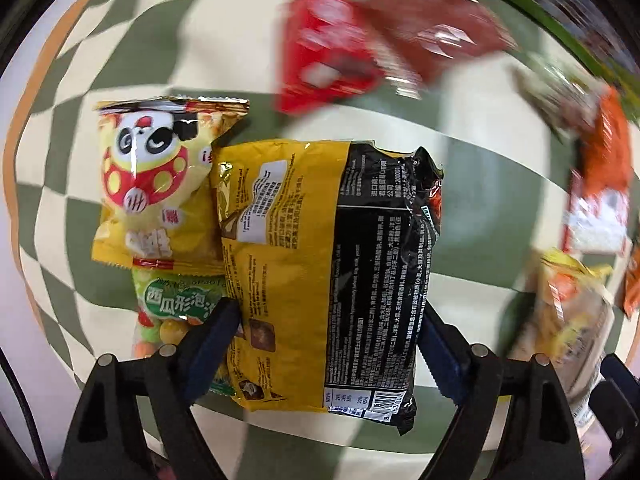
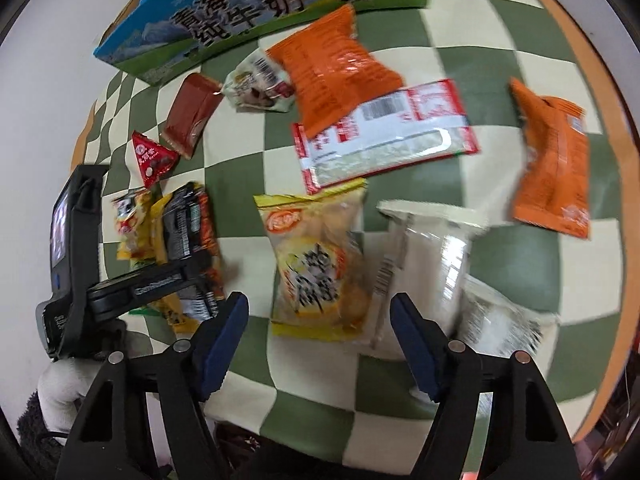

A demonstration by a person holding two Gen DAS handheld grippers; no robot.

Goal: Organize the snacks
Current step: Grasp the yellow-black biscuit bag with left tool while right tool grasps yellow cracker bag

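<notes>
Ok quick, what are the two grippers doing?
Left gripper: fingers either side of yellow-black packet, grip unclear.
Right gripper: open over yellow bag, holding nothing.

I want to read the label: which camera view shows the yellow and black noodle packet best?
The left wrist view: the yellow and black noodle packet fills its centre, sharp. The right wrist view shows it small, at the left edge, partly behind the left gripper.

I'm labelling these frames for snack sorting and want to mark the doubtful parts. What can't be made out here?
- Left wrist view: red foil packets at top, motion-blurred; print unreadable.
- Left wrist view: green watermelon-gum bag, partly under the yellow-and-black noodle packet.
- Right wrist view: clear plastic packet, blurred; contents unclear.
</notes>
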